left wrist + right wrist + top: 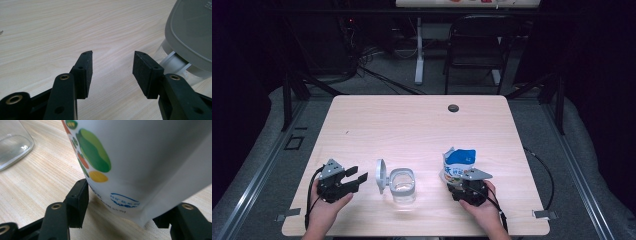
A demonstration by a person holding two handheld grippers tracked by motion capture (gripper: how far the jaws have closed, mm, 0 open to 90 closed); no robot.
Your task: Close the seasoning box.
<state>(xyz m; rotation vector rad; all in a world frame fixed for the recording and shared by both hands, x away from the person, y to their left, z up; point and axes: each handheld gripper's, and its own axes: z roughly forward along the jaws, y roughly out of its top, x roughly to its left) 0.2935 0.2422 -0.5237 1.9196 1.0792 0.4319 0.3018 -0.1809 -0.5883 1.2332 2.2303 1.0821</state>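
Right gripper (460,186) fingers are straddling the pouch (458,164), not clamped; left gripper (353,179) fingers apart beside the open jar (402,183). Next: squeeze, lift, pour.

A jar (403,185) with its hinged lid (381,175) swung open stands between the left gripper (357,177) and the pouch (458,164), blocking the direct path; the table's (412,125) far half lies open.

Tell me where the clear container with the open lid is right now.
In the high view the clear container stands at the table's near edge, between the left tool and the blue-and-white pouch at the right tool, its grey lid open toward the left tool.
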